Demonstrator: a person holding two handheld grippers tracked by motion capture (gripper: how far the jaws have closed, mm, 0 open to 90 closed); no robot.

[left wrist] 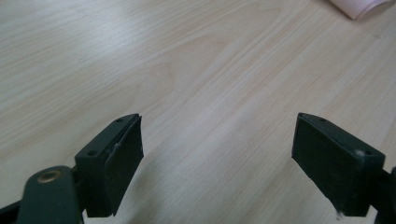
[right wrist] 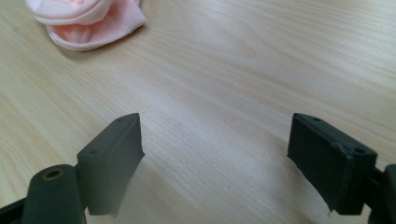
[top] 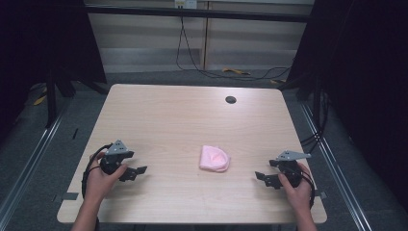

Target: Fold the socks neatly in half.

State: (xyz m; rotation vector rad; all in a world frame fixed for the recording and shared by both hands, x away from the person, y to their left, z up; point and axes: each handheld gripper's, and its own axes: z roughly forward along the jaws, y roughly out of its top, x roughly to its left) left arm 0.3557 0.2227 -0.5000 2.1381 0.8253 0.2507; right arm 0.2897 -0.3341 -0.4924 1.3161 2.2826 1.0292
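Note:
A pink folded cloth bundle (top: pixel 214 158) lies near the middle of the wooden table (top: pixel 192 115), slightly toward the front. In the right gripper view the pink bundle (right wrist: pixel 86 21) sits at the top left, well beyond the jaws. A corner of the pink cloth (left wrist: pixel 359 5) peeks in at the top right of the left gripper view. My left gripper (top: pixel 139 172) rests at the front left, open, with bare wood between its jaws. My right gripper (top: pixel 260 177) rests at the front right, open and holding nothing. Both point inward toward the bundle.
A round dark cable hole (top: pixel 231 100) sits in the table's far right part. Black cables (top: pixel 192 62) hang behind the table. Dark curtains and metal frame posts (top: pixel 50 91) flank both sides. Bare wood lies between each gripper and the bundle.

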